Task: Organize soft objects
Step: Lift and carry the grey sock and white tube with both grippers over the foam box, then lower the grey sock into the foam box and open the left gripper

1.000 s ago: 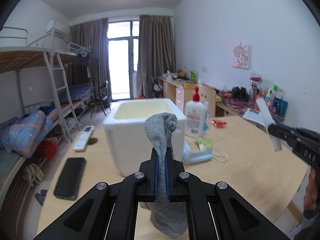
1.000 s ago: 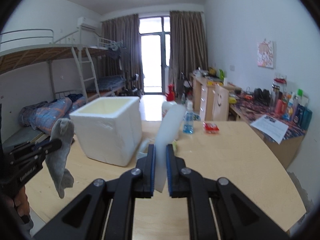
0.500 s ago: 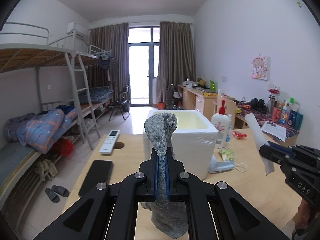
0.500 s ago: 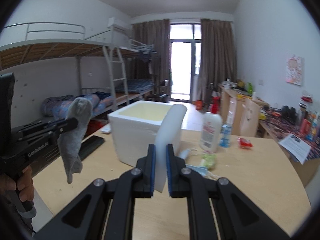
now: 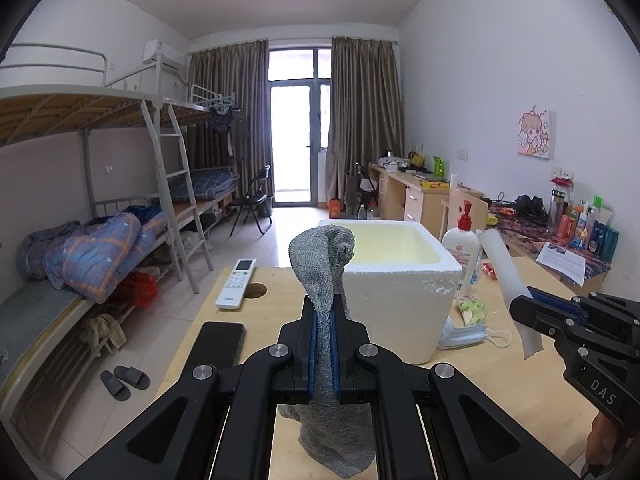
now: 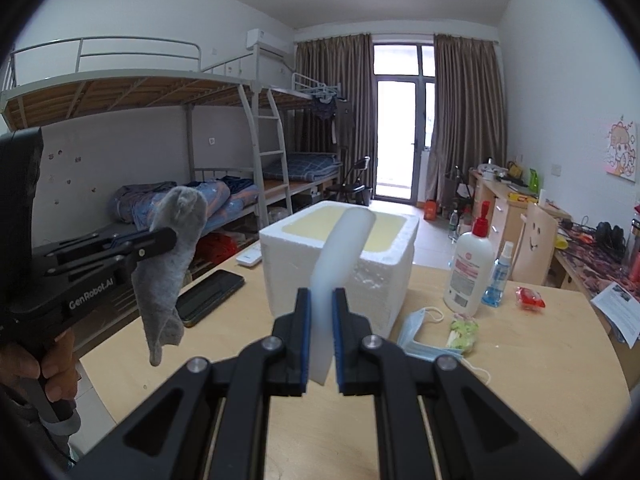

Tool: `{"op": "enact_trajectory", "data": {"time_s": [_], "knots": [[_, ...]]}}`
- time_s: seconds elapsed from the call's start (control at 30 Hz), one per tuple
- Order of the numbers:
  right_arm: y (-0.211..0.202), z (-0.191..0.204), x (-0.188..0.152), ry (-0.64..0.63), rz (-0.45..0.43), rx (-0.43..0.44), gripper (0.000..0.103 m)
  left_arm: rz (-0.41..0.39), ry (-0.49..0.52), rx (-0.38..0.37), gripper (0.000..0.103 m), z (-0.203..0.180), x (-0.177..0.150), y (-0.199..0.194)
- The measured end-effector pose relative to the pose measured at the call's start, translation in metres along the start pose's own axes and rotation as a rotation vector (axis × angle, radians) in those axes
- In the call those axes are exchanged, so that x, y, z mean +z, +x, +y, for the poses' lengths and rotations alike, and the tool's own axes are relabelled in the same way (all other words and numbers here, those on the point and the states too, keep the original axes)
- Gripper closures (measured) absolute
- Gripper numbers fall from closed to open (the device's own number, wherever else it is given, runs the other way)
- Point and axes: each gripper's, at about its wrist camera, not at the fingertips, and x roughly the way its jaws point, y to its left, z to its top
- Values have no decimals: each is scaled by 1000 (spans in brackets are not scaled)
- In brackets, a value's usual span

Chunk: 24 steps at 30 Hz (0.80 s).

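My left gripper (image 5: 324,308) is shut on a grey sock (image 5: 326,264) that hangs above the wooden table; it also shows in the right wrist view (image 6: 172,264). My right gripper (image 6: 321,300) is shut on a white foam strip (image 6: 340,252), which also shows in the left wrist view (image 5: 506,276). An open white styrofoam box (image 5: 400,292) stands on the table just beyond both grippers; it also shows in the right wrist view (image 6: 340,256).
On the table lie a black phone (image 5: 220,346), a white remote (image 5: 236,288), a lotion pump bottle (image 6: 470,268), a small blue spray bottle (image 6: 496,280), a blue face mask (image 6: 424,332) and a green wrapper (image 6: 462,332). Bunk beds (image 5: 120,240) stand at the left.
Both grippers have drawn back and swung left, so the box sits farther off and more to the right. Sock and foam strip stay gripped.
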Motion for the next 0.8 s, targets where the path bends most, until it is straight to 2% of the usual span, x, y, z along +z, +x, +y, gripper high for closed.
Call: {"op": "enact_trajectory", "data": {"time_s": [0.37, 0.8], "knots": [[10, -3, 21, 11, -35, -29, 90, -20, 8, -43, 97, -6, 25, 23], [55, -15, 45, 26, -4, -41, 90, -4, 25, -89, 97, -8, 51, 65]]}}
